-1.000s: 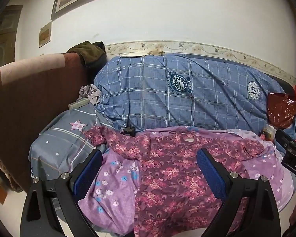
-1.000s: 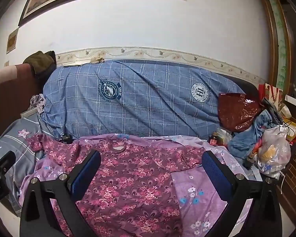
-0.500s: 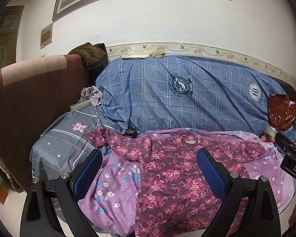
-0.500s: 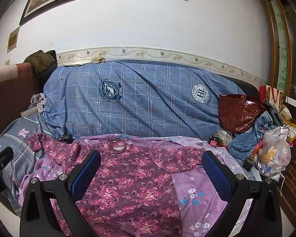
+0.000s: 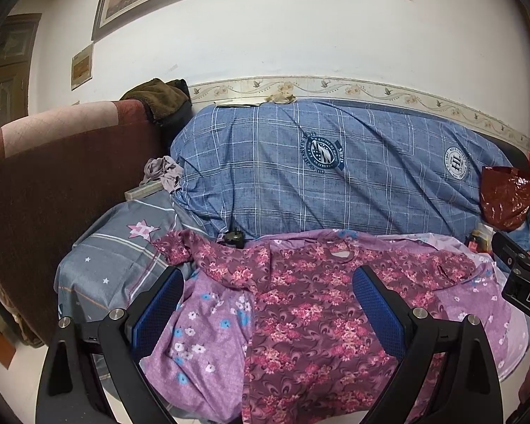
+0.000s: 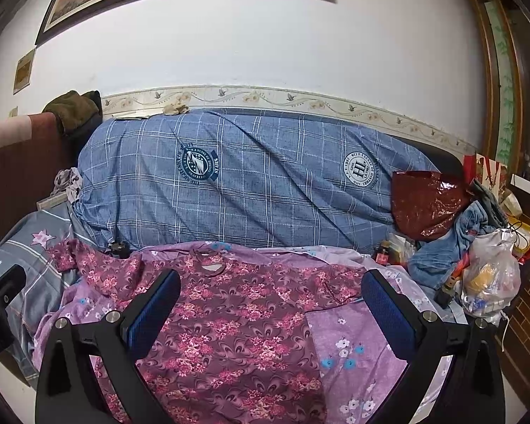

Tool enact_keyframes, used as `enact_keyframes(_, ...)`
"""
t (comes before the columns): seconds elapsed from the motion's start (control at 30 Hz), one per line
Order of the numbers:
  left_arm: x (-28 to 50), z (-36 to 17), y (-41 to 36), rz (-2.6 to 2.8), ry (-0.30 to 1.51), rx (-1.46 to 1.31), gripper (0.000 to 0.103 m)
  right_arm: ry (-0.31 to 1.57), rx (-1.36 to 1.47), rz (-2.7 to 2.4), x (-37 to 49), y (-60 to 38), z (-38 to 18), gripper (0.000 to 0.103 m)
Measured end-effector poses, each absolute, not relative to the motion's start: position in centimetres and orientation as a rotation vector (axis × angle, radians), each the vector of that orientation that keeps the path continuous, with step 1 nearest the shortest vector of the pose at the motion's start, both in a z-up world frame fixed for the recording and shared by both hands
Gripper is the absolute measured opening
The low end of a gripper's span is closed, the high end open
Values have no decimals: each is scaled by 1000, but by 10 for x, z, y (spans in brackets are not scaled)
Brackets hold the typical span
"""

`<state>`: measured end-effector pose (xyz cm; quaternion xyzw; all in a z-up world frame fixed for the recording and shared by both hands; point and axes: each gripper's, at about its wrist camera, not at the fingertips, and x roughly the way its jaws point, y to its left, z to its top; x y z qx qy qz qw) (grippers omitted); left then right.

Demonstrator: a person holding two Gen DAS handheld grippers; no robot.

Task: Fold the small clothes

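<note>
While both grippers, left gripper and right gripper, stayed wide apart and held nothing, the flowery shirt lay flat on the purple sheet. Behind it, the blue blanket had a round "HL" badge.

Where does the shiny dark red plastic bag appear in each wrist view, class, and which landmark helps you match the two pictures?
Left wrist view: shiny dark red plastic bag at the far right edge.
Right wrist view: the bag right of centre, against the blue checked cover.
Shared landmark: the round white crest on the blue checked cover, just left of the bag.
</note>
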<state>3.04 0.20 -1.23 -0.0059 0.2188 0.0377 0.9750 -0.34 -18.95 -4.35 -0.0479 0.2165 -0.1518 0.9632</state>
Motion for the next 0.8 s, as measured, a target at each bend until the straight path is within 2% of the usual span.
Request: enact_keyframes(0.8, 32, -12, 2, 76, 447, 5, 97, 443, -97, -285, 1, -187, -46, 103)
